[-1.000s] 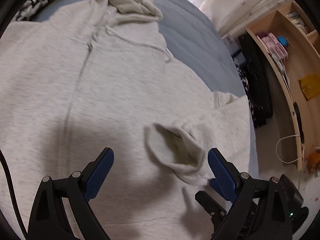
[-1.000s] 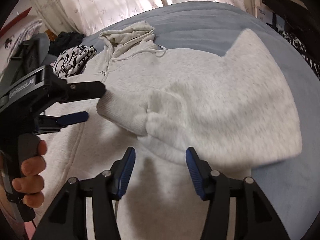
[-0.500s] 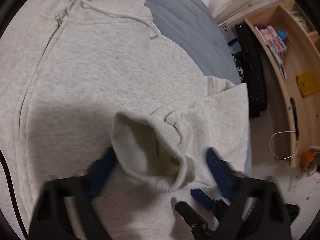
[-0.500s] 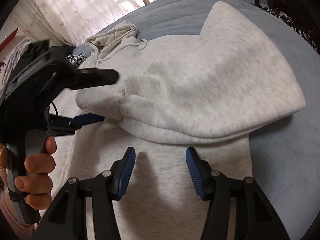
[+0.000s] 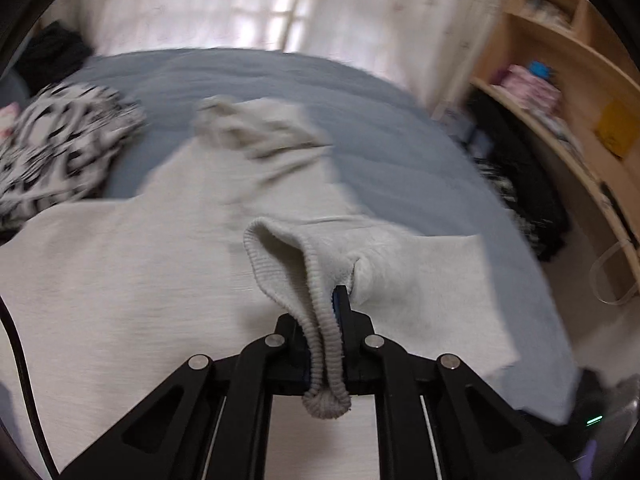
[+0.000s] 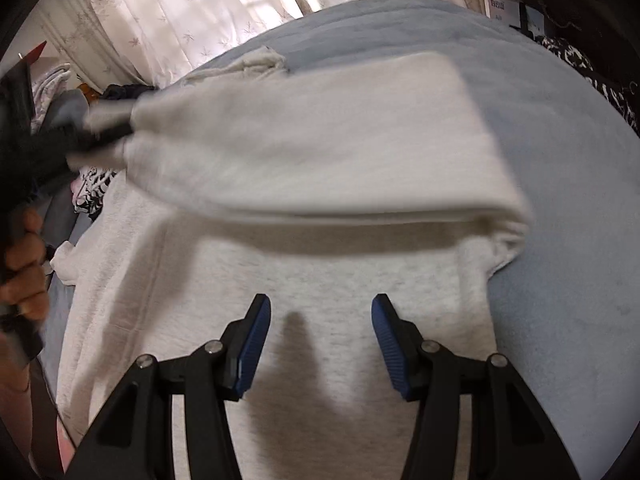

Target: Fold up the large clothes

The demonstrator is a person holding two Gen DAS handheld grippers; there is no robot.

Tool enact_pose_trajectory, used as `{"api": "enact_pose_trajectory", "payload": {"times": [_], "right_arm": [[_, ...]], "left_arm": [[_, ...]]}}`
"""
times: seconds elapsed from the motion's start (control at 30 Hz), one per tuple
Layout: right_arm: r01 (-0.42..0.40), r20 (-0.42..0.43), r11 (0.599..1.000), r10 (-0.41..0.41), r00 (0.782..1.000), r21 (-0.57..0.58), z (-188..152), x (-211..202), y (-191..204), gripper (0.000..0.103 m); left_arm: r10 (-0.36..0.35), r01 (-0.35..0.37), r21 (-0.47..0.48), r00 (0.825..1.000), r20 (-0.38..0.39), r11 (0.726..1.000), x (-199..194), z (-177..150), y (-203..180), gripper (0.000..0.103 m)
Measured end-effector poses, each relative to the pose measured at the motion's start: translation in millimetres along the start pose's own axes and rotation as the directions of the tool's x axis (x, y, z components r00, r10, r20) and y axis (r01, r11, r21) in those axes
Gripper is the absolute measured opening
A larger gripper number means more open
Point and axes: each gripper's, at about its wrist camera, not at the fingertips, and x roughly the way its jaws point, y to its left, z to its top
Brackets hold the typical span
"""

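Blue-grey bedspread point(image 5: 248, 80) underneath it all, with a black-and-white patterned garment point(image 5: 60, 148) bunched at its left edge. Sheer white curtains point(image 6: 180, 12) across the back (little star-like print, daylight coming through). Off to the right, a light wooden shelf unit point(image 5: 576, 92) holding pink and blue bits too blurry to make out, plus dark clothing point(image 5: 516, 176) piled at its foot.

Two handheld grippers of matte black plastic: left gripper point(image 5: 326, 344) and right gripper point(image 6: 320, 340), each with angular linkage arms carrying triangular cut-outs and round silver screws at the pivots. Ribbed blue pads point(image 6: 254, 346) lining the inner faces of the fingers. Thin black cable point(image 5: 24, 380) trailing along the left edge of the left wrist view.
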Motion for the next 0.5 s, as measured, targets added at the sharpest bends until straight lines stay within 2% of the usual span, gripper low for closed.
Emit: {"api": "enact_pose_trajectory", "payload": {"times": [0.07,0.1,0.13,0.17,0.2,0.23,0.27,0.37,0.5], "right_arm": [[-0.003,-0.006,1.000,0.003,1.000,-0.001,3,-4,1,0.053],[-0.006,-0.015,1.000,0.006,1.000,0.000,5,-3,2,0.053],[-0.008,-0.022,1.000,0.008,1.000,0.001,8,0,3,0.053],[-0.007,-0.034,1.000,0.008,0.999,0.003,10,2,4,0.053],[0.001,-0.046,1.000,-0.001,0.999,0.002,12,3,5,0.053],[0.008,-0.054,1.000,-0.008,0.999,0.004,14,4,5,0.053],[0.010,-0.063,1.000,-0.009,0.998,0.008,17,4,6,0.053],[0.009,-0.082,1.000,-0.008,0.997,0.019,27,2,6,0.053],[-0.037,-0.092,0.998,0.042,0.995,0.059,36,-4,12,0.053]], "left_arm": [[0.026,-0.030,-0.073,0.998,-0.060,0.997,15,-5,39,0.007],[0.009,-0.022,-0.119,0.994,-0.110,0.993,26,-11,60,0.008],[-0.008,-0.015,-0.159,0.990,-0.142,0.987,37,-17,72,0.013],[-0.022,-0.012,-0.200,0.985,-0.170,0.980,46,-23,84,0.024],[-0.030,-0.014,-0.230,0.982,-0.184,0.973,52,-32,95,0.030],[-0.040,-0.007,-0.253,0.983,-0.181,0.968,55,-37,102,0.039],[-0.069,0.021,-0.284,0.985,-0.160,0.959,55,-40,109,0.041],[-0.108,0.059,-0.304,0.983,-0.146,0.951,55,-42,117,0.041],[-0.080,0.041,-0.235,0.984,-0.158,0.971,42,-39,117,0.041]]}}
